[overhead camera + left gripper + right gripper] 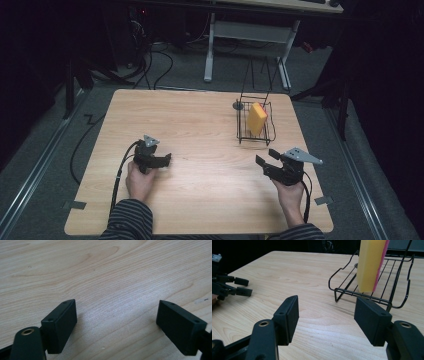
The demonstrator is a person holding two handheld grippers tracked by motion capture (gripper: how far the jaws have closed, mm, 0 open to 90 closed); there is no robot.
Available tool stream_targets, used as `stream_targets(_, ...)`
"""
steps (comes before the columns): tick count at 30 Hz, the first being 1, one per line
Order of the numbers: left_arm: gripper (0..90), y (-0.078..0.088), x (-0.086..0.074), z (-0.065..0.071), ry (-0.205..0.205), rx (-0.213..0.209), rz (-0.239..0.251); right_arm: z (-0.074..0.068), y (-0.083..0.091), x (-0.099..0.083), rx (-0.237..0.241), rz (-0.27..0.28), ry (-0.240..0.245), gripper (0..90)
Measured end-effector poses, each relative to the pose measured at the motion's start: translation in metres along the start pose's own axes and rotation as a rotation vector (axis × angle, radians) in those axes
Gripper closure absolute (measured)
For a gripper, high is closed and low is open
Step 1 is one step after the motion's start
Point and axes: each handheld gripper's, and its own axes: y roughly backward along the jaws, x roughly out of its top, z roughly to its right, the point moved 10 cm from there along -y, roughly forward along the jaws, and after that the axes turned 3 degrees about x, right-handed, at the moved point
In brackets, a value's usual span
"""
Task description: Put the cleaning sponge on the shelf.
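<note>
High view first: the surface point(200, 125) spreads wide under both my hands, pale wood, mostly bare. Ahead of my right tongs point(267, 159), and a little toward the middle, stands the rack point(243, 125), a black wire frame near the far right part of the surface. It sits well apart from my left tongs point(164, 160), which hang low over the near left, pointing inward across the surface.

Upright in the rack is the sponge point(257, 118), yellow with a pink face, propped on edge by the wires, which I judge keeps it standing so that it can be pinched from its flat sides. In the right gripper view the sponge point(370, 265) rises just beyond and above the right jaw, near but not touching, with the rack point(342, 291) front rail between it and me.

My right tongs point(326, 312) are spread and empty, aimed at the rack, so I read this as the start of a reach for the sponge. My left tongs point(116, 320) are spread as well, nothing between the jaws but bare wood, held back out of the way.
</note>
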Motion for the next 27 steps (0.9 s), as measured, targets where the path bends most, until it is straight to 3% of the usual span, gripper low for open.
stream_targets(27, 17.4, 0.0, 0.0, 0.0, 0.0, 0.001, -0.001, 0.0, -0.029, -0.025, -0.008, -0.086, -0.009, 38.3)
